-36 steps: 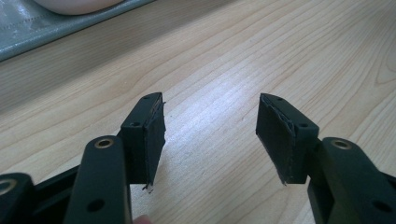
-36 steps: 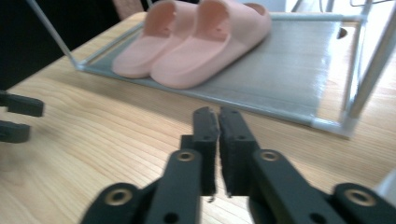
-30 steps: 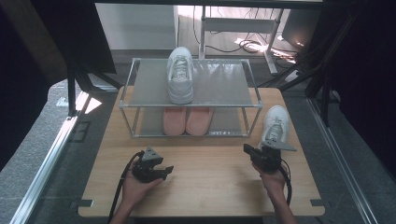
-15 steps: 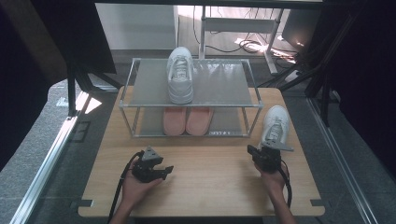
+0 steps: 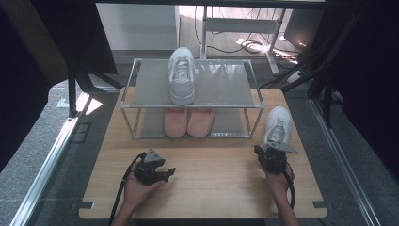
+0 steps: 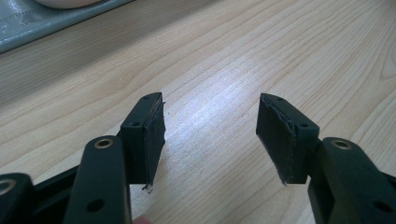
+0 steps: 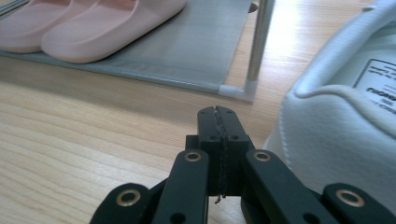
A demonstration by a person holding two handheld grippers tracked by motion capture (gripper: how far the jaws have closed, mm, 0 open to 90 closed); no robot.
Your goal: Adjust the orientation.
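One white shoe [image 5: 181, 75] already sits on the rack's [image 5: 235, 89] top shelf, above the pink slippers [image 5: 188, 121]. Its mate [image 5: 277, 125] still lies on the counter [image 5: 211, 179] near the right edge, beside the rack. The right gripper [image 5: 264, 151], jaws pressed together and empty, rests just behind its heel; the left gripper [image 5: 165, 173] waits wide apart near the front edge.

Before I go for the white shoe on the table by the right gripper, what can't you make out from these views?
- White shoe on the table: high view, the right gripper covers its heel; right gripper view cuts it at the edge, tongue label too small to read.
- Pink slippers: high view, the rack's top shelf hides their toes.
- Left gripper: jaws open over bare table; the rack is cut off.
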